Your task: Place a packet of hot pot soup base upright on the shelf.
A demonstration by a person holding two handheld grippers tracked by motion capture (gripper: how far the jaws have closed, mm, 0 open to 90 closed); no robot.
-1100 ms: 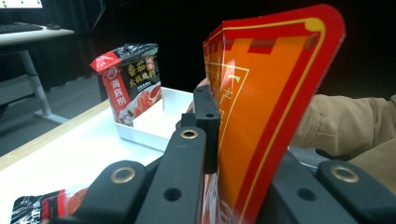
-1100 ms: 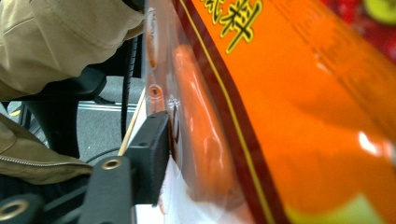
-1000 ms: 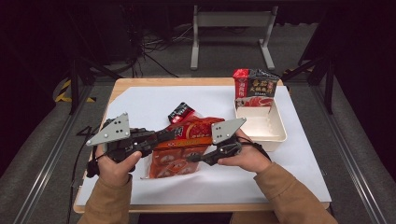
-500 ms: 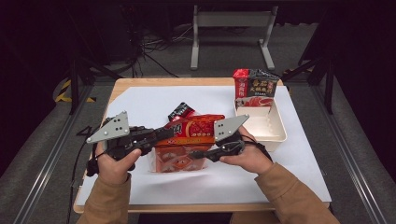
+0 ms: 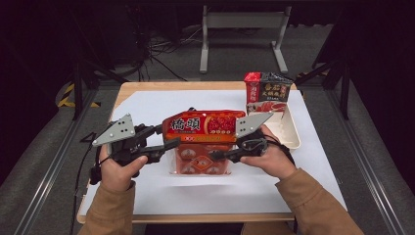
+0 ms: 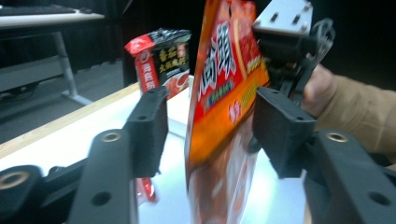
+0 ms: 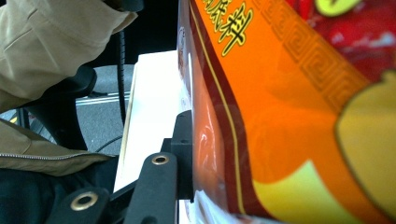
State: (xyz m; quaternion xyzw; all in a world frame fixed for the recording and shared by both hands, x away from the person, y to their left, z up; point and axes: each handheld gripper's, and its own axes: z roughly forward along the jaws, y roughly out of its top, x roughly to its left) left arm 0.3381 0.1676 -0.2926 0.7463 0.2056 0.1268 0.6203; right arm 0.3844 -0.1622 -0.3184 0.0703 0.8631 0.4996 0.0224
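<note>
The left tongs (image 6: 208,135) have just been opening, the orange packet (image 5: 205,128) loose between their jaws. The right tongs (image 5: 215,155) grasp it, raised off the counter (image 5: 147,105) since a second ago. I judge a handover.

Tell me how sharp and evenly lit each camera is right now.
High view: soft focus, white table cover bright, surroundings dark. Left gripper view: orange food bag motion-blurred, lower edge smeared. Right gripper view: same bag pressed close, glare along its glossy edge, background overexposed.
</note>
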